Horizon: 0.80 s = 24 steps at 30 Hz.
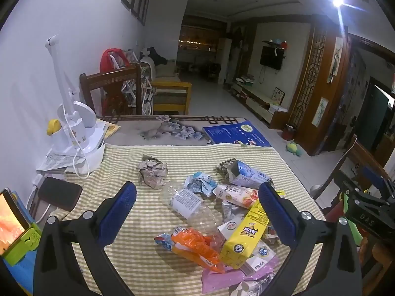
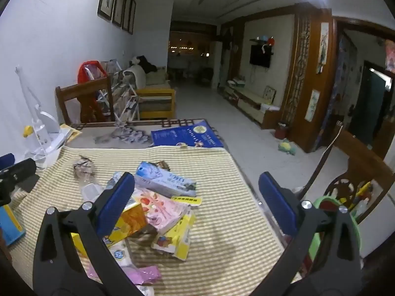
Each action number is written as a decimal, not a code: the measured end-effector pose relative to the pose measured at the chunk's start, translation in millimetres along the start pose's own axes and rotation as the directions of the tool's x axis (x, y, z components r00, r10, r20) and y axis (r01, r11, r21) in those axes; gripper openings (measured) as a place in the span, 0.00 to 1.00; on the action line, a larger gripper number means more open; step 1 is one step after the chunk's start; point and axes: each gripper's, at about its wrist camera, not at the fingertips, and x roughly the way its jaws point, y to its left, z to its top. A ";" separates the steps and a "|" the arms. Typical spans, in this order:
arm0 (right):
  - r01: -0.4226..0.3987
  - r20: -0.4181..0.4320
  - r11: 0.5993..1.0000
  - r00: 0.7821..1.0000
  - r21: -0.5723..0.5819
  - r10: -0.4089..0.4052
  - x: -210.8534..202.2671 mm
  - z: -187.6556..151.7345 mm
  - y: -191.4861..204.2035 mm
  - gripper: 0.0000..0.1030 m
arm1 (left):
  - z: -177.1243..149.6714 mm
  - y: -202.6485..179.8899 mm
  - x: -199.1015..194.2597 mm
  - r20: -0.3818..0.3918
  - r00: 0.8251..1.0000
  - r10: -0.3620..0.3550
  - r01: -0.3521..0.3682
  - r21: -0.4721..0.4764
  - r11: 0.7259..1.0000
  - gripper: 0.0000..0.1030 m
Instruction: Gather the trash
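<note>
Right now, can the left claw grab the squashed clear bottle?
Probably yes. The left claw is wide open and empty above the clear plastic bottle, which lies on top of the striped cloth with nothing covering it. The yellow carton only crowds one end.

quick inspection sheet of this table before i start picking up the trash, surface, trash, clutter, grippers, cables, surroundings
surface: striped cloth laid over a floral table top
job's things: loose heap on the cloth: crumpled paper ball lying apart, clear plastic bottle, orange wrapper, yellow carton, blue-white milk carton, pink bag
clutter: white desk lamp, blue book, phone in a green stand
grippers: left gripper and right gripper both open, nothing held, above the heap
cables: white cord from the lamp base
surroundings: wooden chair, wall TV; no bin made out
</note>
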 end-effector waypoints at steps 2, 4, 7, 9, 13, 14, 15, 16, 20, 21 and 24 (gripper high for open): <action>0.010 0.006 1.000 1.000 0.006 -0.010 -0.4 -0.9 -0.9 0.97 | -0.3 -0.3 0.2 -0.003 1.000 -0.001 0.001 0.000 1.000 0.92; 0.010 0.011 1.000 1.000 0.008 -0.010 -0.3 -1.6 -0.3 0.97 | -1.3 -0.6 0.6 0.000 1.000 0.000 0.000 0.000 1.000 0.92; 0.005 0.011 1.000 1.000 0.012 -0.005 1.4 -2.6 -0.2 0.97 | -1.4 -0.8 0.9 -0.002 1.000 0.000 0.000 0.003 1.000 0.92; 0.005 0.007 1.000 1.000 0.003 -0.005 3.3 -3.5 0.6 0.97 | -1.3 -0.7 1.0 -0.004 1.000 0.000 0.000 0.003 1.000 0.92; -0.002 0.010 1.000 1.000 -0.003 0.003 4.2 -4.5 2.5 0.97 | -1.7 0.6 3.4 -0.011 1.000 -0.003 0.003 0.000 1.000 0.92; -0.002 0.011 1.000 1.000 -0.006 0.002 4.0 -4.6 2.9 0.97 | -2.2 0.1 3.5 -0.010 1.000 -0.002 0.002 0.000 1.000 0.92; -0.003 0.010 1.000 1.000 -0.009 0.003 4.6 -4.5 3.8 0.97 | -2.3 0.7 3.8 -0.010 1.000 -0.001 0.001 -0.002 1.000 0.92; -0.004 0.009 1.000 1.000 -0.010 0.004 4.8 -4.7 3.8 0.97 | -2.6 0.9 4.4 -0.010 1.000 -0.001 0.001 -0.003 1.000 0.92; -0.006 0.008 1.000 1.000 -0.008 0.006 5.8 -4.8 4.9 0.97 | -4.0 3.1 8.2 -0.014 1.000 0.002 -0.003 -0.009 1.000 0.92; -0.005 0.006 1.000 1.000 -0.008 0.005 6.7 -4.9 5.2 0.97 | -4.0 3.2 8.2 -0.014 1.000 0.002 -0.002 -0.009 1.000 0.92; -0.006 0.003 1.000 1.000 -0.009 0.006 6.2 -6.0 5.1 0.97 | -3.9 3.4 8.3 -0.014 1.000 0.002 -0.002 -0.009 1.000 0.92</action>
